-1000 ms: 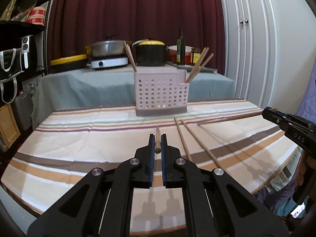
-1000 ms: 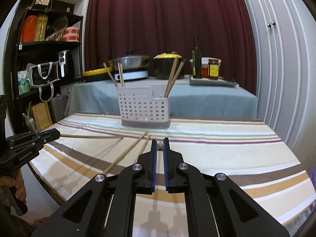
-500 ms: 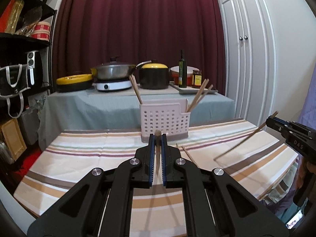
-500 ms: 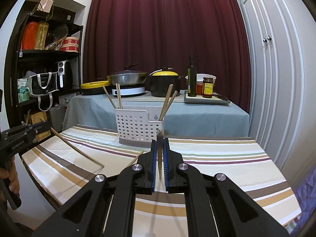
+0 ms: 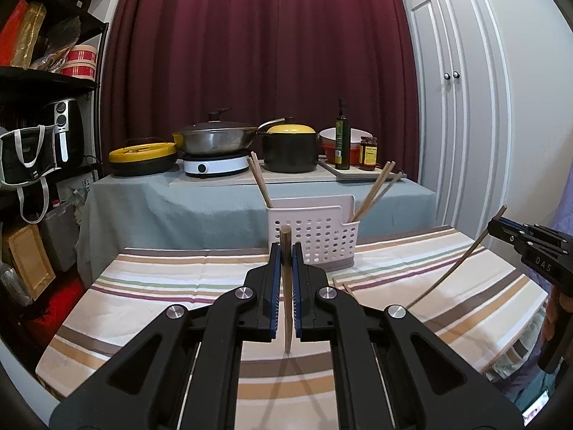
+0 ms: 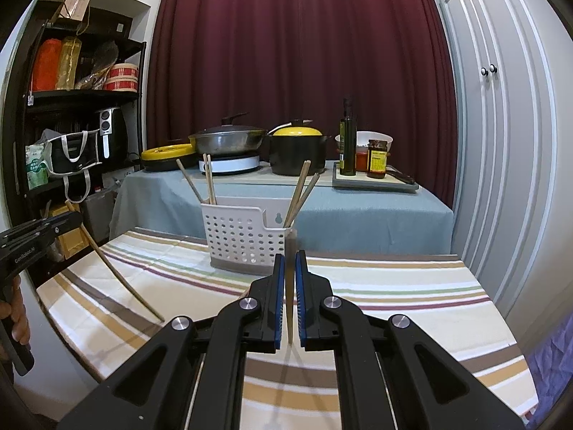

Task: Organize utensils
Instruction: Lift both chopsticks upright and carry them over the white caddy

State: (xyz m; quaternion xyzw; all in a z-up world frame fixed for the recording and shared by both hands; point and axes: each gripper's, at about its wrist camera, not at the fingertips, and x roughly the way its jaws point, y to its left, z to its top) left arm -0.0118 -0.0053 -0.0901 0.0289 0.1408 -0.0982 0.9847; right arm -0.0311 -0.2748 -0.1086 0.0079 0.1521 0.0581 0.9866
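My left gripper [image 5: 286, 251] is shut on a wooden chopstick [image 5: 287, 304] held nearly upright above the striped tablecloth [image 5: 161, 286]. My right gripper [image 6: 290, 258] is shut on another chopstick [image 6: 289, 308], also close to vertical. Each gripper shows in the other's view: the right one [image 5: 501, 224] with its chopstick [image 5: 454, 268] slanting down, the left one [image 6: 73, 218] with its chopstick [image 6: 114, 268] slanting down. A white perforated utensil holder [image 5: 315, 236] stands on the table beyond both grippers, with chopsticks in its left and right compartments. Two loose chopsticks [image 5: 349, 288] lie on the cloth.
Behind the table a counter with a grey cloth [image 5: 179, 208] carries a wok on a hotplate [image 5: 215, 143], a yellow-lidded pot [image 5: 290, 150], an oil bottle [image 5: 342, 139] and jars. Black shelves [image 6: 71, 125] stand left, white cupboard doors [image 5: 462, 125] right. A hand [image 6: 16, 319] grips the left handle.
Both grippers have lifted their chopsticks off the tablecloth and tilted them from lying flat to almost upright. The holder now appears lower and nearer the fingertips.
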